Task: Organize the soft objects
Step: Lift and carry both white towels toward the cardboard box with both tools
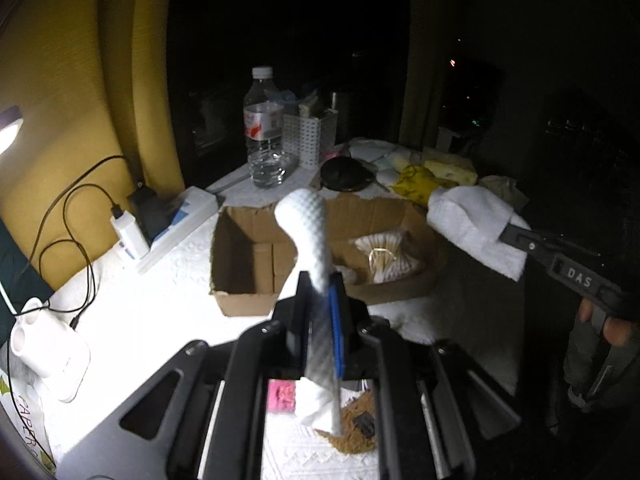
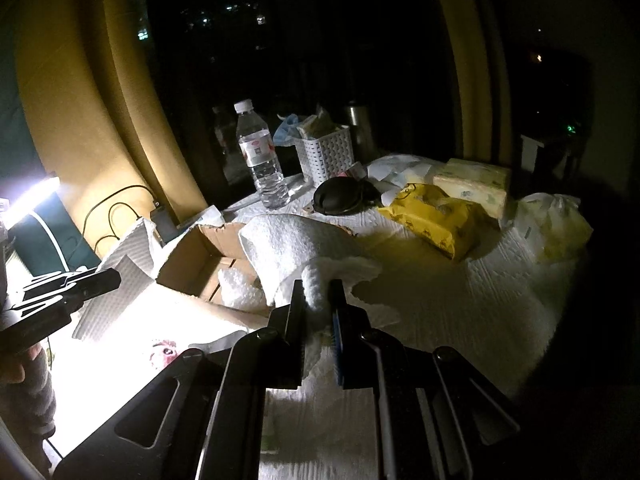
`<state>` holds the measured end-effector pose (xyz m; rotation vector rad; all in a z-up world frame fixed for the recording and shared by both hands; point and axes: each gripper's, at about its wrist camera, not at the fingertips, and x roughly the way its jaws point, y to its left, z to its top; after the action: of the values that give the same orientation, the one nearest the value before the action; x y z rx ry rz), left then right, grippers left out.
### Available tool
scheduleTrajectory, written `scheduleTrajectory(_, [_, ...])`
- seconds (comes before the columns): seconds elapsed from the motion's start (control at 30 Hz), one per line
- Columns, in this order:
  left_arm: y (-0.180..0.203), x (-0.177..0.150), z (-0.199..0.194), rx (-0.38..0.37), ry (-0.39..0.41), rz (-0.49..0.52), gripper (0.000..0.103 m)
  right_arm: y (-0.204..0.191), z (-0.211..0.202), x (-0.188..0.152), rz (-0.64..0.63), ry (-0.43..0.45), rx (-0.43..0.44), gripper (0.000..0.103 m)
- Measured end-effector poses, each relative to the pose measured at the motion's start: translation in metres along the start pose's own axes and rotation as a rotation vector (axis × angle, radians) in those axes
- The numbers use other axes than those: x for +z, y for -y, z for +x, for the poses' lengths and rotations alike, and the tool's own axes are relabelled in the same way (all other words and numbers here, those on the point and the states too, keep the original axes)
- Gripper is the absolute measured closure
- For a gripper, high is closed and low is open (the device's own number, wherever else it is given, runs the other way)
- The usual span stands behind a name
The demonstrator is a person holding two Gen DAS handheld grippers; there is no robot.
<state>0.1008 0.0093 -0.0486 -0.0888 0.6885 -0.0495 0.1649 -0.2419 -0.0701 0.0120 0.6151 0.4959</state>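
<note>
Two grippers: we find both clamped.
Left gripper [image 1: 319, 280]: pinches foam sheet [image 1: 310, 236], long axis upright, top curling left, above cardboard box [image 1: 240, 240].
Right gripper [image 2: 317, 294]: grips white towel [image 2: 296, 240], draped over box.

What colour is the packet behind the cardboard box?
Yellow packet with dark print, clearest in the right wrist view.

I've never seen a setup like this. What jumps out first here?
Two black grippers, each pinching white paper: the left gripper holds a dimpled white sheet upright before an open cardboard box, and the right gripper clamps a crumpled paper towel. Behind stand a water bottle and a yellow packet.
</note>
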Motion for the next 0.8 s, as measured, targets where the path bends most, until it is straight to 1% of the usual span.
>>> scheduleTrajectory(0.27, [-0.018, 0.004, 0.016, 0.01, -0.012, -0.014, 0.094, -0.009, 0.031, 0.008, -0.02, -0.031, 0.02, 0.091])
scheduleTrajectory(0.4, [-0.031, 0.006, 0.024, 0.022, -0.015, -0.022, 0.094, -0.018, 0.053, 0.013, -0.036, -0.059, 0.033, 0.091])
scheduleTrajectory(0.57, [-0.047, 0.006, 0.034, 0.036, -0.024, -0.044, 0.094, -0.035, 0.088, 0.013, -0.063, -0.115, 0.049, 0.091])
scheduleTrajectory(0.8, [-0.063, 0.001, 0.044, 0.054, -0.039, -0.067, 0.094, -0.052, 0.142, 0.007, -0.068, -0.222, 0.031, 0.091])
